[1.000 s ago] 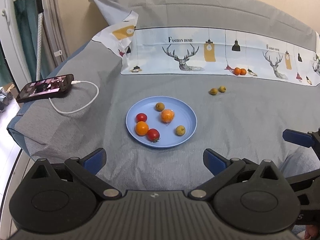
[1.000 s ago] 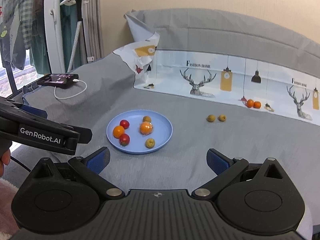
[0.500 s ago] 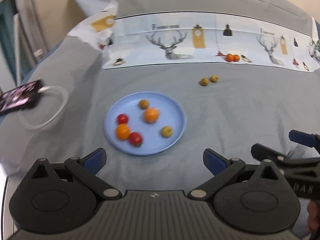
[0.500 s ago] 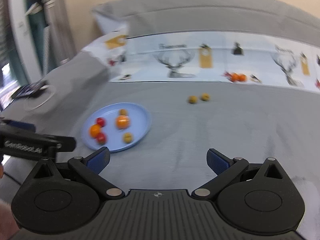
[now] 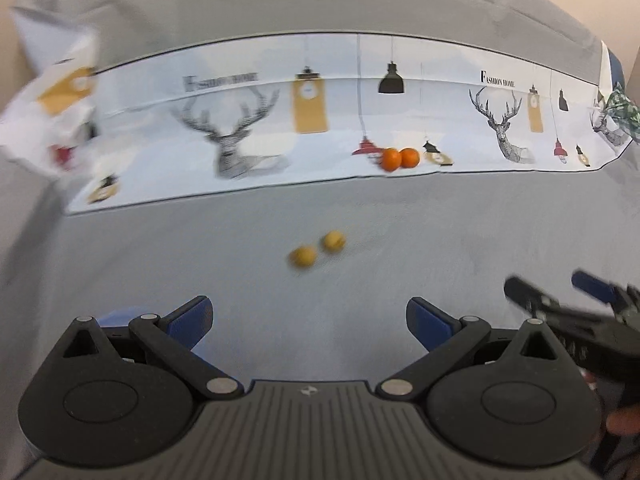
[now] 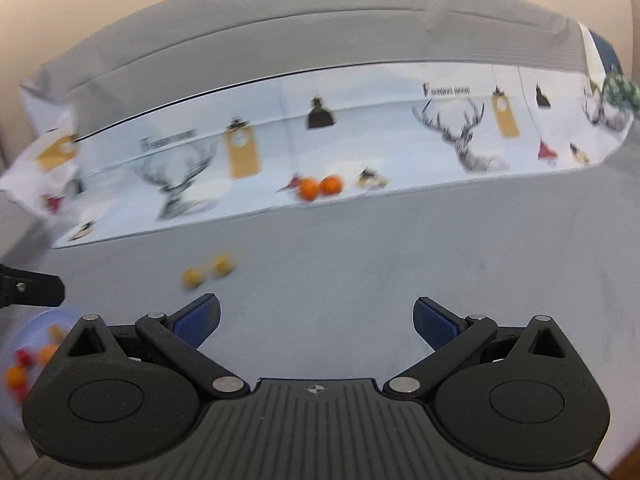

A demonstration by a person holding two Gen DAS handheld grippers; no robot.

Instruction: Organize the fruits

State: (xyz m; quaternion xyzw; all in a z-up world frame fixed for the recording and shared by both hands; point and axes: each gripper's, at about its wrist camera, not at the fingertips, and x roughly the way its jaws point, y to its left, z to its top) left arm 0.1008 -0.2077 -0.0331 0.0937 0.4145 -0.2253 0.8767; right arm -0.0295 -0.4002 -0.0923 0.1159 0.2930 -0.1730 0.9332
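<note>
Two small yellow fruits lie side by side on the grey cloth, ahead of my left gripper, which is open and holds nothing. Two oranges sit farther back on the printed white cloth. In the right wrist view the yellow fruits are ahead and left of my right gripper, also open and empty, and the oranges are beyond. The blue plate with red and orange fruits shows blurred at the lower left; only a sliver of the plate shows behind my left finger.
A white cloth printed with deer and lamps runs across the back, against a grey cushion. My right gripper shows at the right edge of the left wrist view, with a hand below it.
Both grippers have moved forward and swung right. The plate has slid out to the lower left, the phone has left view, and the yellow fruits and oranges look nearer. Both views are motion-blurred.
</note>
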